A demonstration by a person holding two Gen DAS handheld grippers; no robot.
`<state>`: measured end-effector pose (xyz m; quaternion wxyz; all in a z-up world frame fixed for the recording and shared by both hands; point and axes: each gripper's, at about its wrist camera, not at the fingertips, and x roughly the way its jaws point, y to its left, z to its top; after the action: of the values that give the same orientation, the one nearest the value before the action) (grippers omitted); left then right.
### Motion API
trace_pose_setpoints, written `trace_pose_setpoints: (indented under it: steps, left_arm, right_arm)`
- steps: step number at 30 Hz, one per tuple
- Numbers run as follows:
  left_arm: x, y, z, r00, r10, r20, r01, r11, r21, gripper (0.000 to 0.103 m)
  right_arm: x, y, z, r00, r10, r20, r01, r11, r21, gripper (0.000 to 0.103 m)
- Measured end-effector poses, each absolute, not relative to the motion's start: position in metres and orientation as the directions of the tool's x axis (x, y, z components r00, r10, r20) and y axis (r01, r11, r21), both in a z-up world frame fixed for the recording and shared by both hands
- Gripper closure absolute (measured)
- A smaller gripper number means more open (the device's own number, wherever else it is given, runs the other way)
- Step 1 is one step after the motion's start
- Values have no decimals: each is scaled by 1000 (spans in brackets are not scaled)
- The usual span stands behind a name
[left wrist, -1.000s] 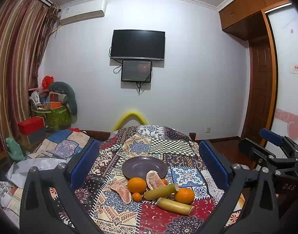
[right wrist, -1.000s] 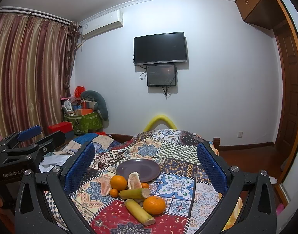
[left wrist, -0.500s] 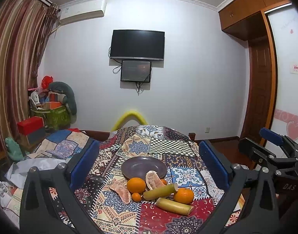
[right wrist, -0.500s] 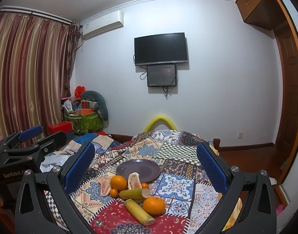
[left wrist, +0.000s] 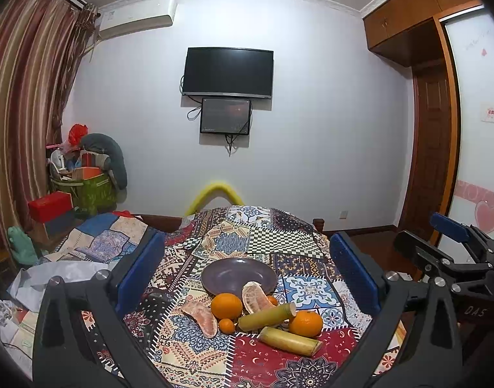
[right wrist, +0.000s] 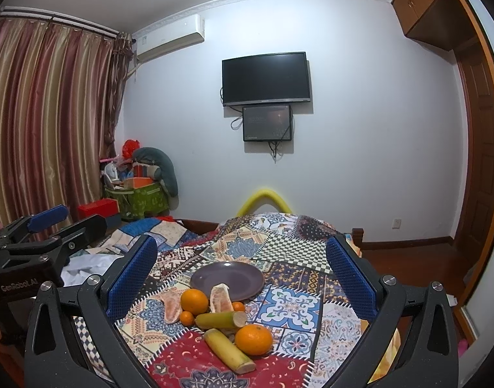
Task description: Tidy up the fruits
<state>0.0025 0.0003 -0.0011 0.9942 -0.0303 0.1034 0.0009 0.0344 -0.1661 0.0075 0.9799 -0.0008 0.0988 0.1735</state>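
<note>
The fruit lies in a loose cluster on the patterned cloth (left wrist: 298, 249) just in front of the empty purple plate (left wrist: 238, 273): two firm oranges (right wrist: 254, 339) that would likely roll and want a grip across their widest part, small tangerines (right wrist: 186, 318), two stiff, smooth cane-like stalks (right wrist: 229, 350) best taken mid-length, and soft peeled pomelo segments (left wrist: 200, 317) that would probably bruise under a hard squeeze. The left gripper (left wrist: 247, 278) and right gripper (right wrist: 242, 278) both hang above the pile, jaws spread wide and empty.
</note>
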Motion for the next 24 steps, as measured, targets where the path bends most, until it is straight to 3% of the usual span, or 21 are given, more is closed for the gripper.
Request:
trace_pose_setpoints:
  steps: [7,20,24]
  left_arm:
    - [23,9,-15,965,-8,-263,-12,997,-75,0]
    - [87,31,-76,872,-9,-489,-35,996,-82,33]
    - [105,32,-98,833,-19,-553,-33,996,-83,37]
  right_arm:
    - [54,-168,-9,917,310,-249,-317,948,15,0]
    - [110,-169,-67,836,306,-456,-341,940,6,0]
    - [125,-166,-87,798,297,-525,-350,937,-3,12]
